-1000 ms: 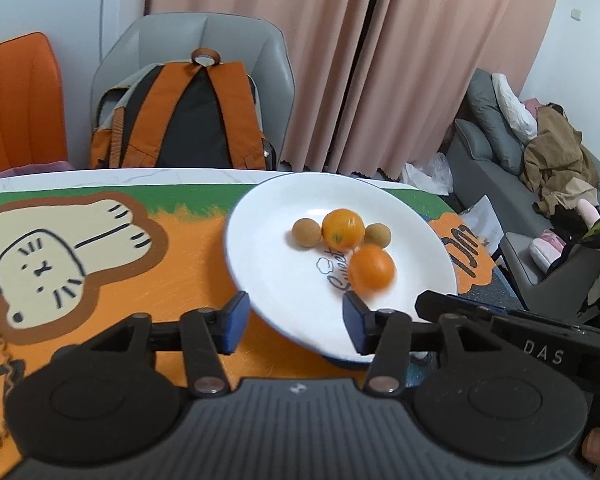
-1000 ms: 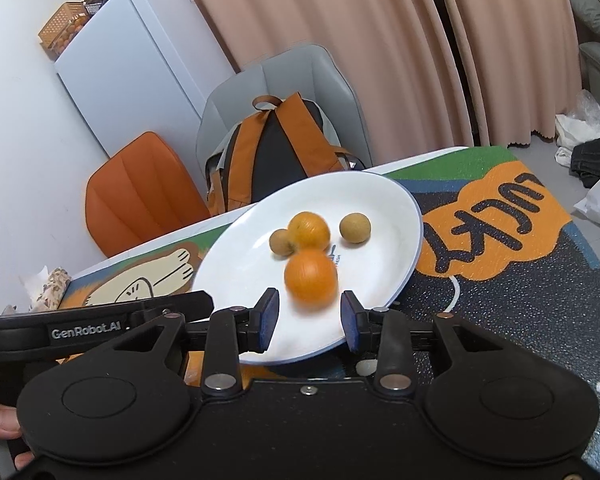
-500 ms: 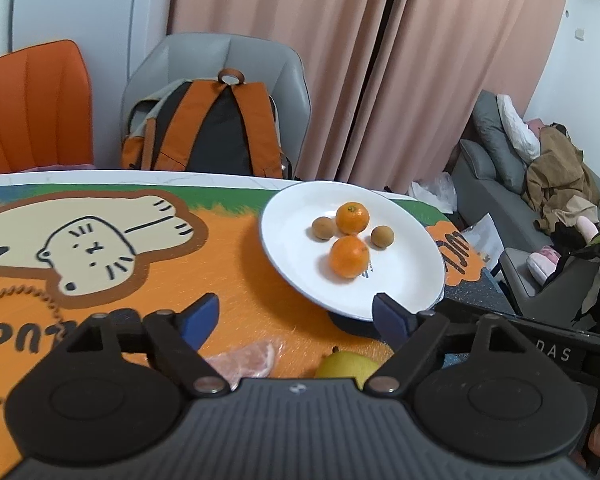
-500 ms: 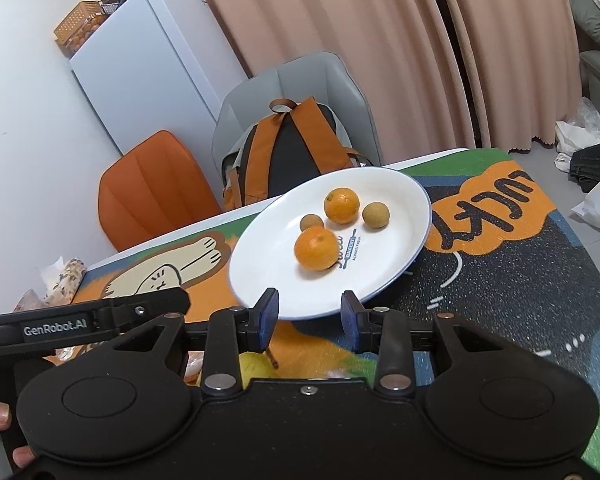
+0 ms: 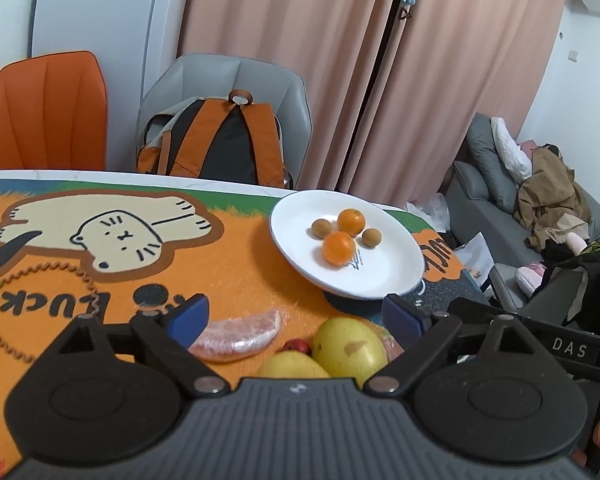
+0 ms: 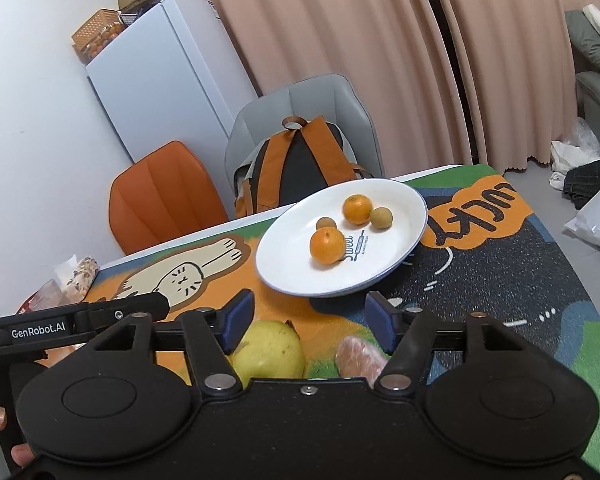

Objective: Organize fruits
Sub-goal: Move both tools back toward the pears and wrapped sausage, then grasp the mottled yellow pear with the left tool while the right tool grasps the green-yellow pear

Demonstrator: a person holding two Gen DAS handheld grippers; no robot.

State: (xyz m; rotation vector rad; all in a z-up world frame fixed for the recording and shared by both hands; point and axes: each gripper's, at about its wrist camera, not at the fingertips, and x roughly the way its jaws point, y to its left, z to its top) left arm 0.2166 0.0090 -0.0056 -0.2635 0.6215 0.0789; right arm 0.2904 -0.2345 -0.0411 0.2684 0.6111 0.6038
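The left gripper (image 5: 296, 317) stands wide open with nothing between its blue pads; its jaws have just been opening, and it grips nothing. Below the gap lie a wrapped pink fruit wedge (image 5: 236, 339) and two yellow pears (image 5: 348, 350) on the table mat (image 5: 80, 280), partly hidden behind the gripper body. A small red fruit (image 5: 296, 346) peeks out between the wedge and the pears; what it is cannot be told.

The right gripper (image 6: 309, 318) is also released, its jaws about half apart and just now opening, holding nothing. A yellow pear (image 6: 269, 354) and a wrapped pink piece (image 6: 358, 360) sit low between its fingers, both cut off by the black housing.

The white plate (image 6: 396, 256) rests on the far right part of the mat, beyond both grippers and apart from them. On it lie two oranges (image 6: 327, 245) and two small brown round fruits (image 6: 381, 218), clustered near the middle; the near orange touches or nearly touches one brown fruit. Blue printed writing on the plate is partly covered by the near orange.

Behind the table a grey chair (image 5: 236, 80) holds an orange and black backpack (image 5: 224, 140), with an orange chair (image 5: 44, 108) to its left. A fingertip shows at each picture's lower edge.
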